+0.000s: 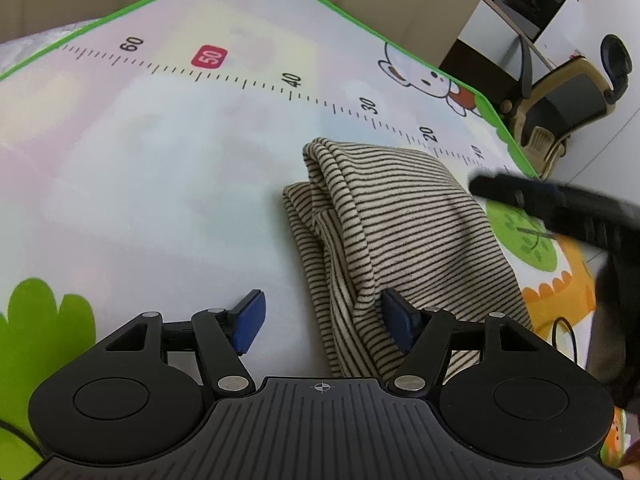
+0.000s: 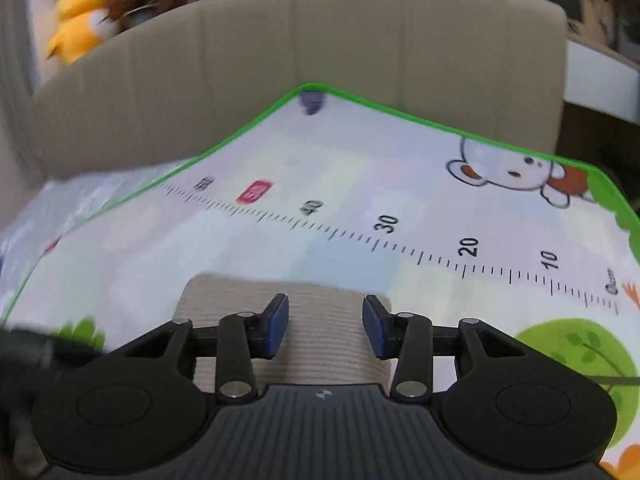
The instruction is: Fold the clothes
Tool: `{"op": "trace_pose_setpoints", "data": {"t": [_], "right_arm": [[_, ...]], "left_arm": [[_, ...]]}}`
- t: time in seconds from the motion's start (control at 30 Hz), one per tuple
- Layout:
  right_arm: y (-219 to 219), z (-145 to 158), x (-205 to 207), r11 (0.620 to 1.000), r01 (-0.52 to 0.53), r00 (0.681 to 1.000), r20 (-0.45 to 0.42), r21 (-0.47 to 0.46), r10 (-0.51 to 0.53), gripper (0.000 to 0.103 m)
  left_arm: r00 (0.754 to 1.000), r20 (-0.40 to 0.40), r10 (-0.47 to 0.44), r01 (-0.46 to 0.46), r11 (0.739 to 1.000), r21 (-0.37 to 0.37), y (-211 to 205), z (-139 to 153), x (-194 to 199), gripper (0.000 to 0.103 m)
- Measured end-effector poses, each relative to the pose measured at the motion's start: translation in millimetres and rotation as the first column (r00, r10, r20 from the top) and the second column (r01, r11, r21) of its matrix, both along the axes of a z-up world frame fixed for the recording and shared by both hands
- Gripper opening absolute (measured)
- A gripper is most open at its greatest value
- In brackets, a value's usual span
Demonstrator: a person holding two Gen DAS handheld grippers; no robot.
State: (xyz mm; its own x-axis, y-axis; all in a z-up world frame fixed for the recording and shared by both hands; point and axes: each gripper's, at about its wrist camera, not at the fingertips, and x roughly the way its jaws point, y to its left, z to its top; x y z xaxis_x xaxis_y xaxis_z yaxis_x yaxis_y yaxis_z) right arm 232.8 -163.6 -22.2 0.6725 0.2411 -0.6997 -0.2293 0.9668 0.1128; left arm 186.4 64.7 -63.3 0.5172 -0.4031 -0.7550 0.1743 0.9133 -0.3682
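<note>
A beige garment with thin black stripes [image 1: 384,240] lies folded into a thick bundle on the play mat [image 1: 160,160]. My left gripper [image 1: 324,320] is open at the bundle's near left edge; its right blue pad [image 1: 400,320] touches the cloth and its left pad [image 1: 250,320] rests over bare mat. My right gripper [image 2: 325,328] is open above the near part of the same garment [image 2: 320,304], holding nothing. The right gripper also shows blurred in the left wrist view [image 1: 560,208], beyond the bundle's right side.
The mat has a green border [image 1: 360,12], a printed ruler and cartoon animals. A beige sofa back [image 2: 320,40] stands behind it, with a yellow plush toy [image 2: 80,20] above. An office chair [image 1: 568,92] and a desk are at the far right.
</note>
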Motion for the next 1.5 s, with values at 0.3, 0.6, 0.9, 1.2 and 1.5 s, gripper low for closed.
{"op": "trace_pose_setpoints", "data": {"t": [0.3,0.6,0.9,1.2,1.5], "right_arm": [[-30,-10,1,0.987,0.073,0.996,-0.055,0.141,-0.066,0.063],[-81,-24,-57,0.962,0.050,0.993,-0.114,0.268,-0.019,0.073],[-88,-64,-70,0.835,0.087,0.985,-0.173,0.543,0.010,0.062],[-74,-33,-73,0.931,-0.081,0.994,-0.036,0.356,0.101,0.063],[-57,-45,-52,0.926,-0.094,0.982,-0.121,0.365,0.147,0.059]], "left_arm": [[1.000,0.006,-0.001,0.001,1.000,-0.010,3,-2,-1,0.073],[1.000,-0.005,-0.003,0.001,0.968,-0.250,21,6,-3,0.077],[0.994,-0.102,-0.026,0.004,0.978,-0.206,-9,-9,-2,0.094],[0.979,-0.166,0.118,-0.149,0.971,-0.189,-10,-13,-2,0.097],[0.990,-0.137,0.026,-0.042,0.993,-0.113,-31,-13,1,0.091]]}}
